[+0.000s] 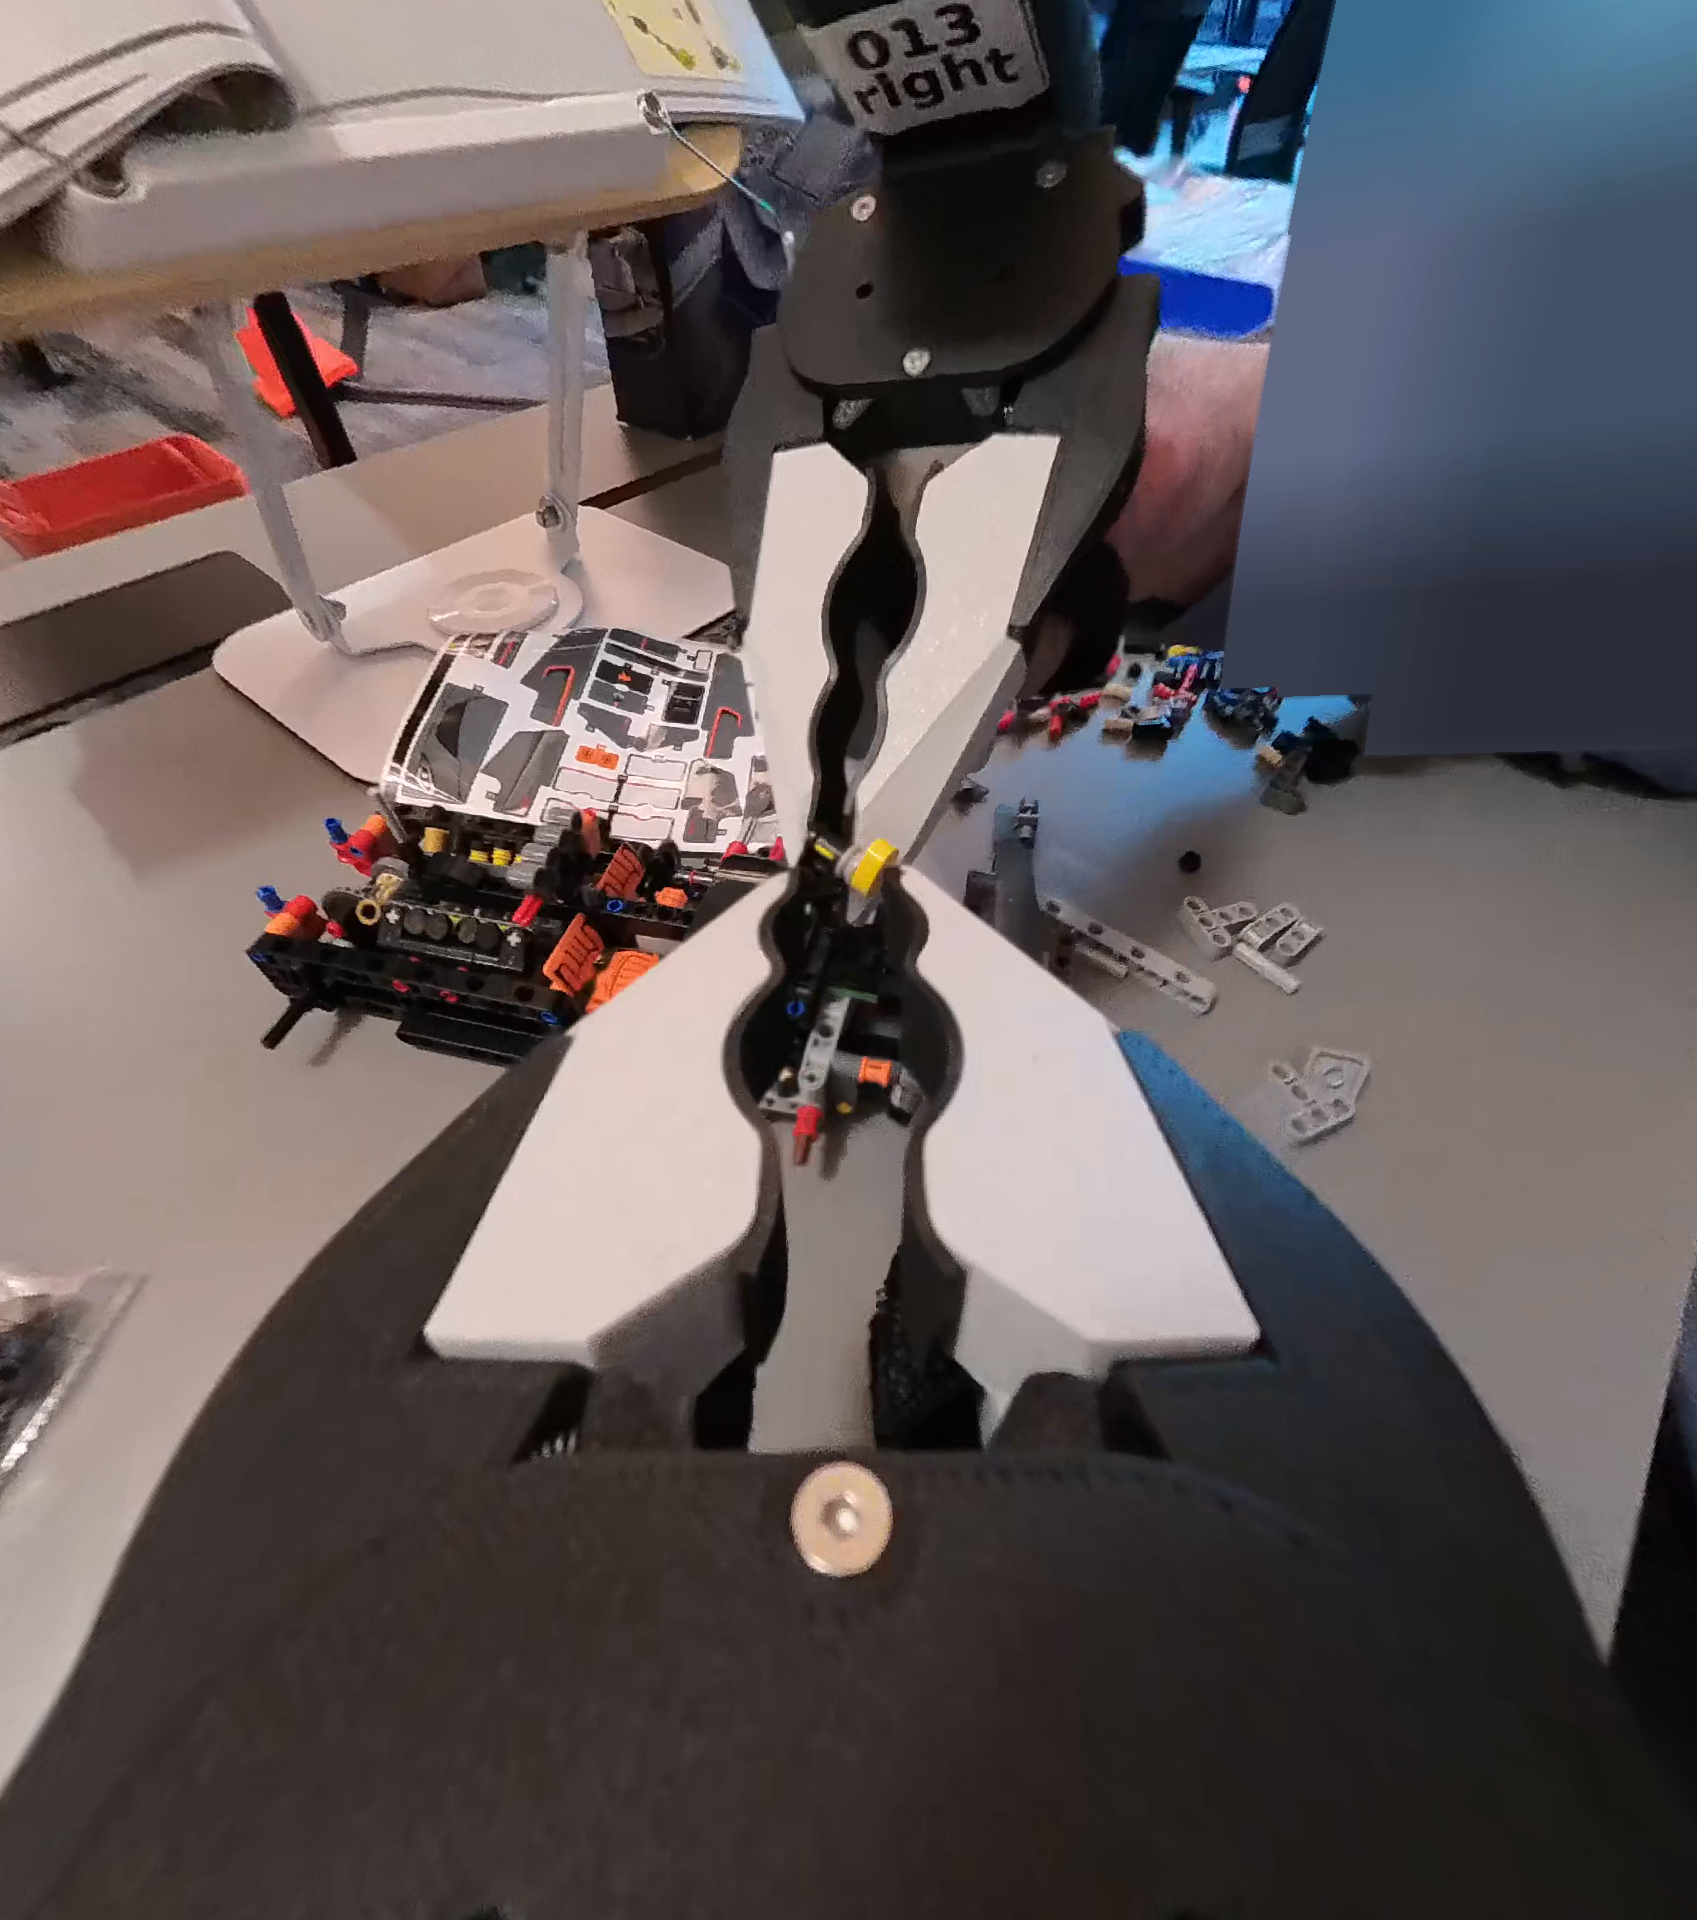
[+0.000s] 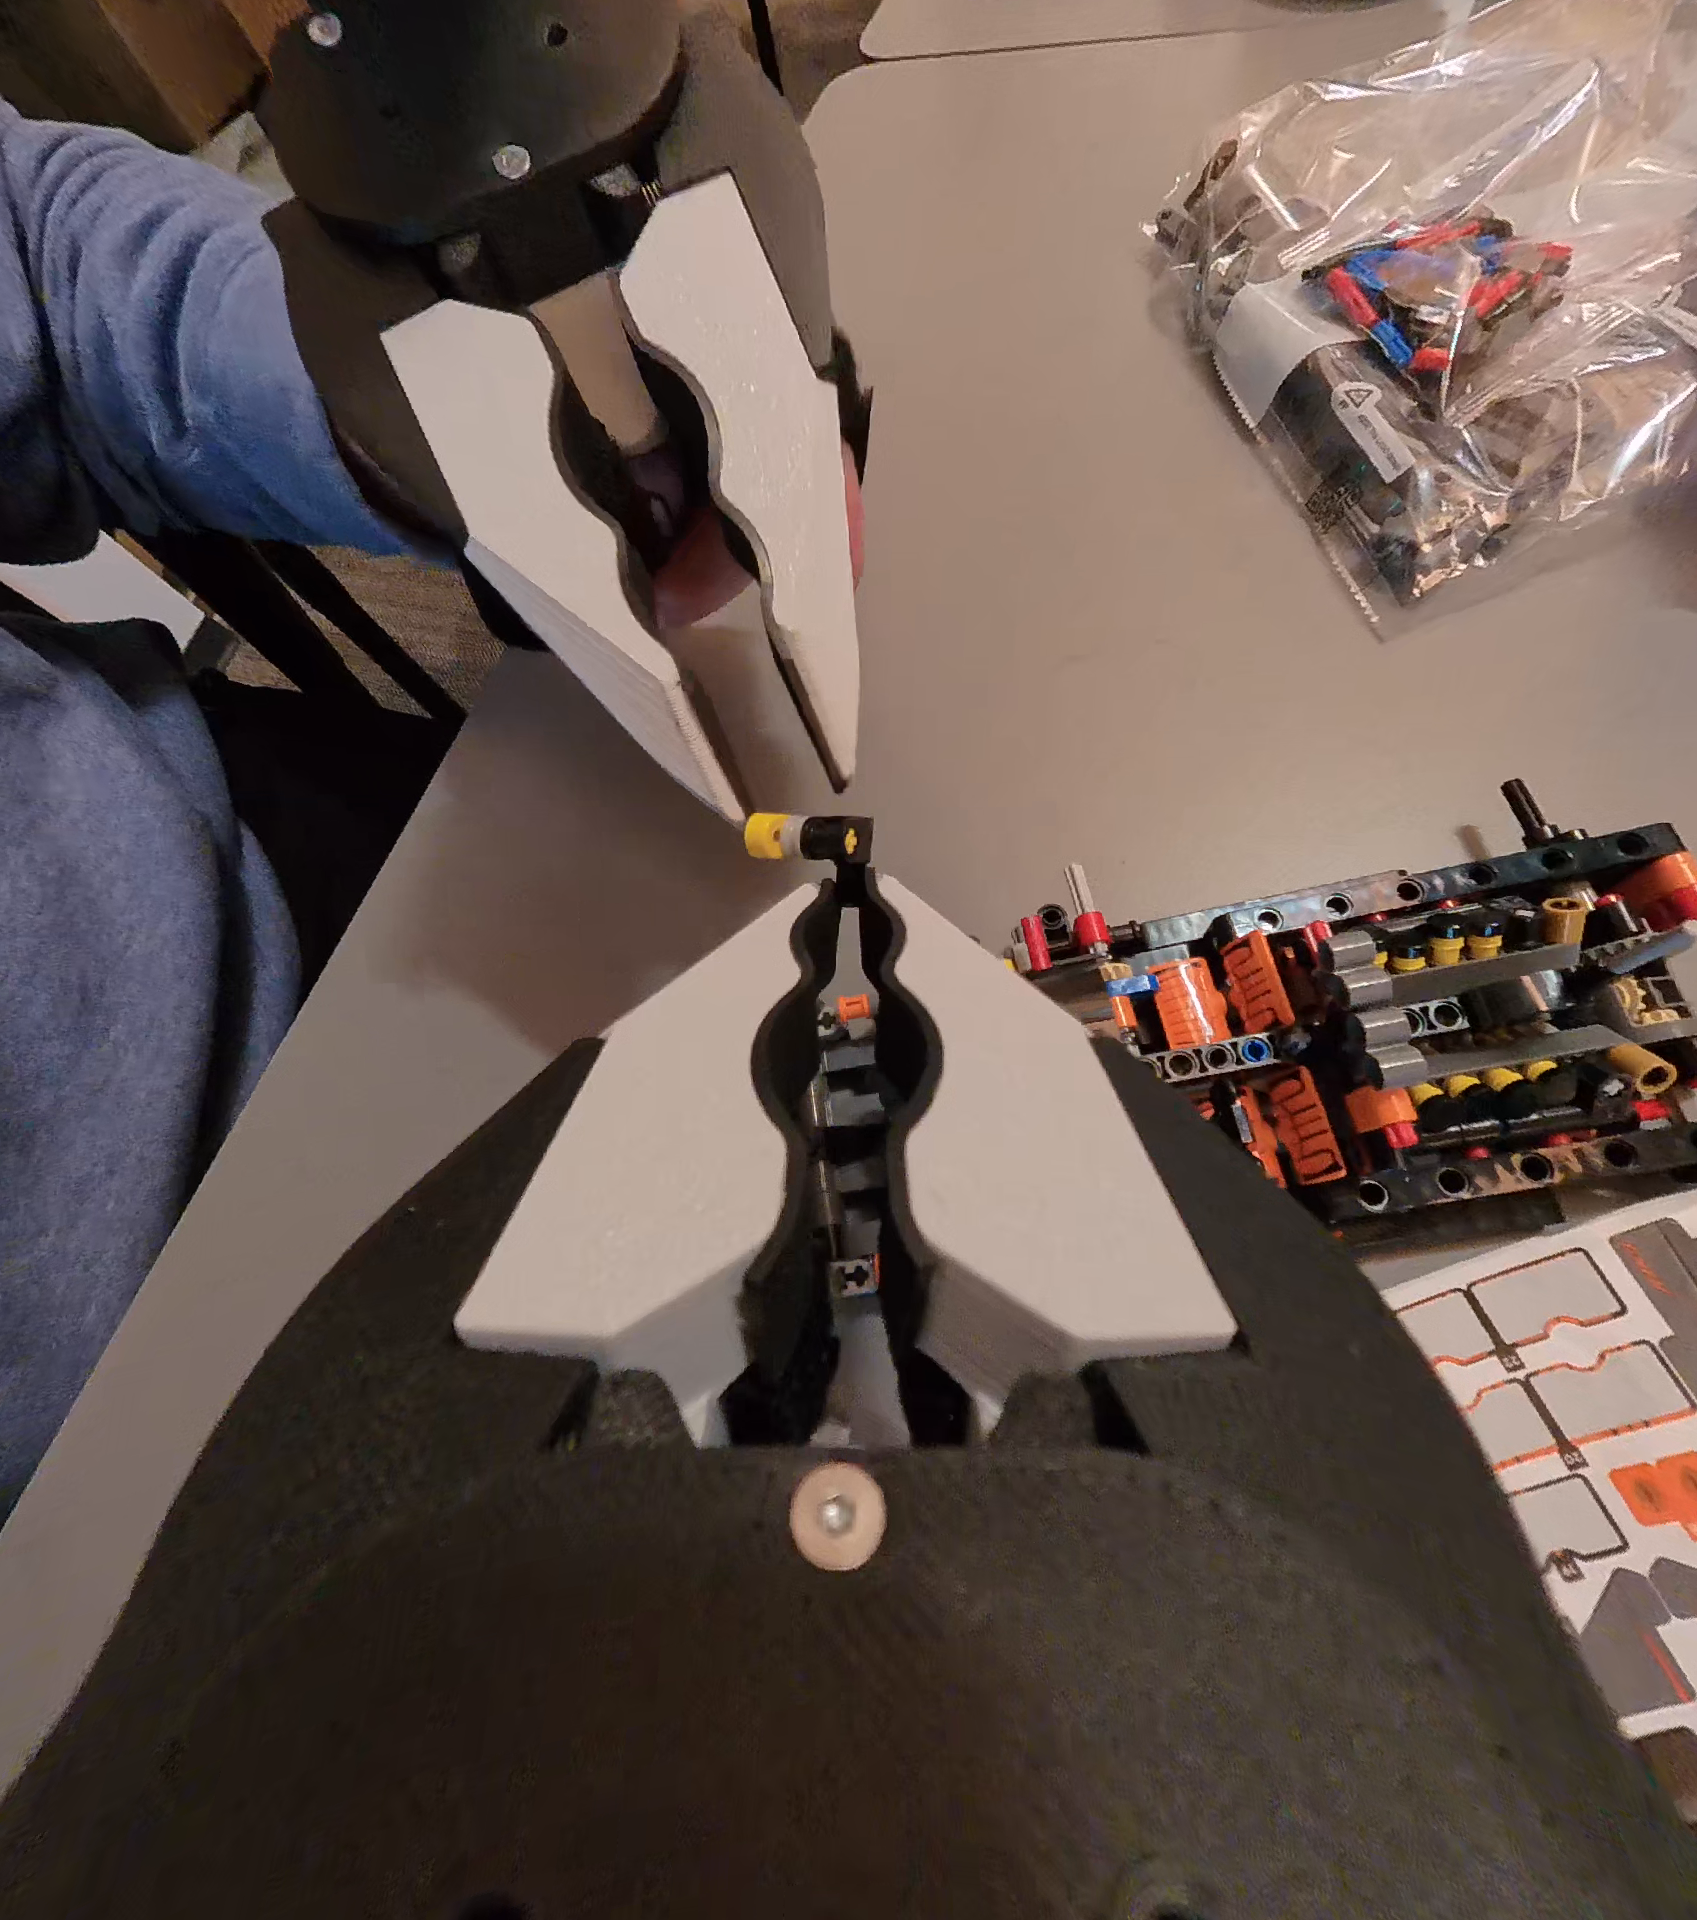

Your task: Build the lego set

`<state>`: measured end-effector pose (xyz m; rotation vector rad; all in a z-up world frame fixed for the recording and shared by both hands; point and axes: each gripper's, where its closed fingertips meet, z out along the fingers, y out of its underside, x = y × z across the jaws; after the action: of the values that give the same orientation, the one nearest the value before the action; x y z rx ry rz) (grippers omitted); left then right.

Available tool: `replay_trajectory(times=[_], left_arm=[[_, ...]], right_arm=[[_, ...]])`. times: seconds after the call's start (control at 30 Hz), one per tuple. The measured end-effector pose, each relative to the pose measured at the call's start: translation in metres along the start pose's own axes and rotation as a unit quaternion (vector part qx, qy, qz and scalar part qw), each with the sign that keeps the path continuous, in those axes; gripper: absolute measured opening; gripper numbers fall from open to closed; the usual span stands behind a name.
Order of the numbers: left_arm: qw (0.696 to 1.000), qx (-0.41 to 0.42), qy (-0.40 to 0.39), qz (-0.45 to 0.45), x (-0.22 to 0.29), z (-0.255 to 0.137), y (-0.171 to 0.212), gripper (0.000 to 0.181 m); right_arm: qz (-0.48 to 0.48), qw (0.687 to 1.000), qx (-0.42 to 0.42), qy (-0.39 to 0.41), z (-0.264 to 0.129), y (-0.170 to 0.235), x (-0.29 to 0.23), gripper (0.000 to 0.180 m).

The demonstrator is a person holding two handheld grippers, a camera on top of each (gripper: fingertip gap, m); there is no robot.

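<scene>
While the right gripper (image 2: 839, 888) is clenching a black connector (image 2: 844, 836) tipped with a yellow bush (image 2: 763, 834), the left gripper (image 2: 792, 805) is pinching that bush above the table (image 2: 1031, 520), beside the chassis (image 2: 1446, 1039). Misaligned pushing is risking a slip, dropping it among loose parts (image 1: 1239, 930).

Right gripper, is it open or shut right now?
Shut. The right gripper clamps a lego assembly, whose black and yellow end sticks out past the closed tips.
</scene>
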<state>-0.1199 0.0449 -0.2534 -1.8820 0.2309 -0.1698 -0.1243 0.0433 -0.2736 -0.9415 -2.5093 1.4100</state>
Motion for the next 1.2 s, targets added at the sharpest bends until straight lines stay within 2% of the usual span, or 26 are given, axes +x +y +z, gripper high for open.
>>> replay_trajectory(times=[0.17, 0.43, 0.6, 0.67, 0.83, 1.2], left_arm=[[0.998, -0.034, -0.001, 0.059, 0.003, 0.0, 0.003, 0.026], [0.994, -0.065, 0.041, 0.072, 0.013, 0.006, 0.015, 0.017], [0.998, -0.032, 0.051, 0.028, 0.008, 0.003, 0.011, 0.016], [0.998, 0.0, 0.062, -0.013, 0.004, -0.001, 0.003, 0.015], [0.989, 0.055, 0.084, -0.104, -0.005, -0.006, -0.004, 0.015], [0.993, 0.053, 0.078, -0.071, 0.006, 0.003, -0.003, 0.015]], right_arm=[[-0.008, 1.0, -0.014, -0.005, 0.002, 0.003, -0.004, 0.001], [-0.029, 0.998, -0.048, -0.009, 0.008, 0.011, -0.012, 0.0], [-0.03, 0.999, -0.034, 0.007, 0.006, 0.005, -0.009, 0.001], [-0.03, 0.999, -0.023, 0.024, 0.0, 0.0, -0.004, 0.01], [-0.034, 0.999, -0.017, 0.028, -0.009, -0.003, -0.002, 0.008], [-0.047, 0.998, -0.007, 0.032, -0.003, -0.009, -0.007, 0.003]])
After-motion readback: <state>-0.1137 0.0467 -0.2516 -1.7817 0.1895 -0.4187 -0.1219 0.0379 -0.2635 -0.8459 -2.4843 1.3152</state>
